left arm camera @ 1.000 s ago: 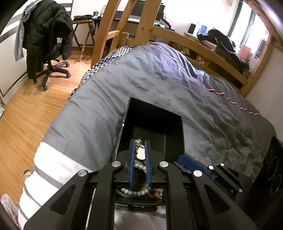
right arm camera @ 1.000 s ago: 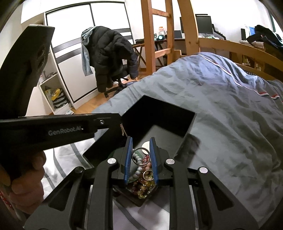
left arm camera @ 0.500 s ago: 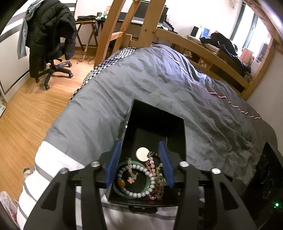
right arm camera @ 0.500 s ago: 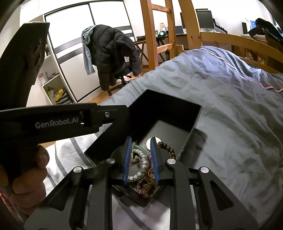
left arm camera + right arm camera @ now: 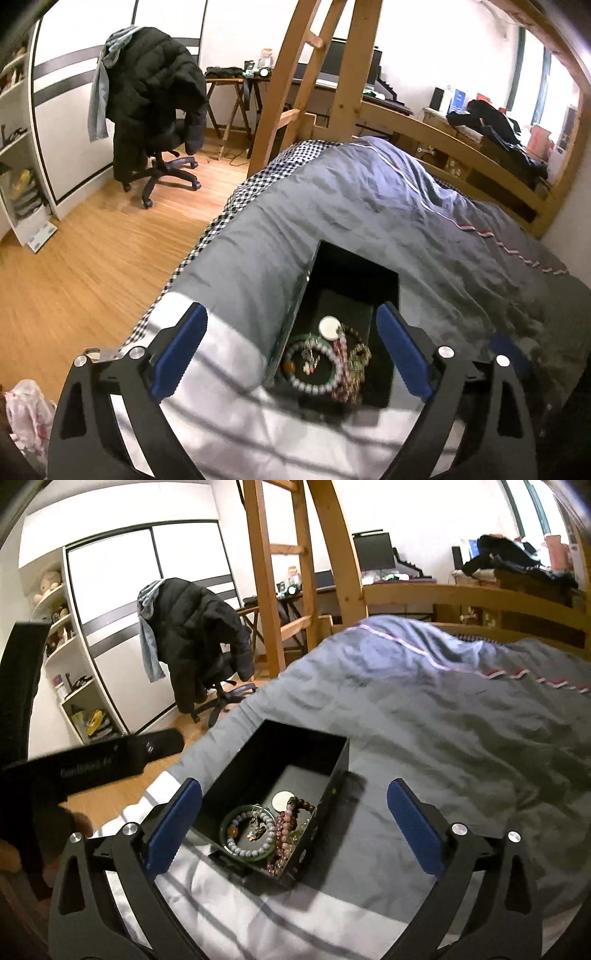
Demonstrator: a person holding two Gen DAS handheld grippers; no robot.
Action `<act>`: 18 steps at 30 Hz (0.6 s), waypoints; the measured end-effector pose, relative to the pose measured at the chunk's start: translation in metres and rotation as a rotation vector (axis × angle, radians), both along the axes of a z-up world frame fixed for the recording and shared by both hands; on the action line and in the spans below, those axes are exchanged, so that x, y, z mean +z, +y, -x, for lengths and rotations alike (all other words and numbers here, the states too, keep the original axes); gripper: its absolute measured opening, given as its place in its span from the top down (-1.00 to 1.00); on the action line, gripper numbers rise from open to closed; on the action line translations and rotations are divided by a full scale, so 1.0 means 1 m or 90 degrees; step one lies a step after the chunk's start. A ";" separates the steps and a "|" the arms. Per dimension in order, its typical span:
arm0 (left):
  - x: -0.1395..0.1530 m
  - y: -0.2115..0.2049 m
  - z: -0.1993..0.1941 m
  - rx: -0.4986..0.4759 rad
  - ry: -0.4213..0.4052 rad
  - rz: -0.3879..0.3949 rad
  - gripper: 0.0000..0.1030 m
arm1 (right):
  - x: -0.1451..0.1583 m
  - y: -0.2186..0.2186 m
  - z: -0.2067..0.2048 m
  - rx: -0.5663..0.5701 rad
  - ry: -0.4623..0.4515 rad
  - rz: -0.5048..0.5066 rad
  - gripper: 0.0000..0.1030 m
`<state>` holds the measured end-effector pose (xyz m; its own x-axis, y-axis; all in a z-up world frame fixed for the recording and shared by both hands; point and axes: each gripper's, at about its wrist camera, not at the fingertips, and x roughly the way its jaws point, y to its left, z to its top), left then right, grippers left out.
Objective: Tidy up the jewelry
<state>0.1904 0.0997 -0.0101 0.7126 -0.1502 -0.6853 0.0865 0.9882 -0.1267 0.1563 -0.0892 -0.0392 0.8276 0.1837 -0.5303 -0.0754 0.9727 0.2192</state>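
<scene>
A black open box [image 5: 354,266] [image 5: 334,775] lies on the grey bed cover. Its near end holds a green bangle [image 5: 334,376] [image 5: 227,821], a pale bead bracelet [image 5: 314,386] [image 5: 255,847], pink and brown bead strings [image 5: 341,349] [image 5: 286,819], a small charm and a white disc [image 5: 329,327] [image 5: 282,799]. My left gripper [image 5: 291,349] is open and empty, raised above and before the box. My right gripper [image 5: 295,825] is open and empty, its fingers standing wide on either side of the box. The left gripper's body [image 5: 92,764] shows at the right view's left.
The bed cover [image 5: 369,206] runs away behind the box, white-striped at the near end. The wooden bed frame and ladder [image 5: 332,74] stand behind. An office chair with a dark jacket [image 5: 155,107] stands on the wood floor at left, beside white shelves [image 5: 70,672].
Both grippers went from shut inside the box to wide open and have drawn back and up. The jewelry they were among now lies loose in the box.
</scene>
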 end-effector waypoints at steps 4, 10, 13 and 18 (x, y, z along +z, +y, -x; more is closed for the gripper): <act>0.018 -0.004 0.036 -0.007 -0.031 -0.059 -0.81 | 0.021 0.002 0.026 0.004 0.002 0.012 -0.93; 0.029 -0.005 0.090 -0.011 -0.048 -0.114 -0.83 | 0.038 -0.005 0.067 -0.007 0.021 0.023 -0.93; 0.022 -0.005 0.108 -0.007 -0.040 -0.133 -0.83 | 0.037 -0.010 0.081 -0.007 0.029 0.026 -0.93; 0.008 -0.009 0.130 -0.001 -0.047 -0.171 -0.83 | 0.028 -0.023 0.105 0.011 0.033 0.024 -0.93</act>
<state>0.0600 0.0904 -0.0019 0.7625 0.0288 -0.6464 0.0873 0.9853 0.1469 0.0514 -0.1125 -0.0112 0.7963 0.1760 -0.5788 -0.0814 0.9792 0.1858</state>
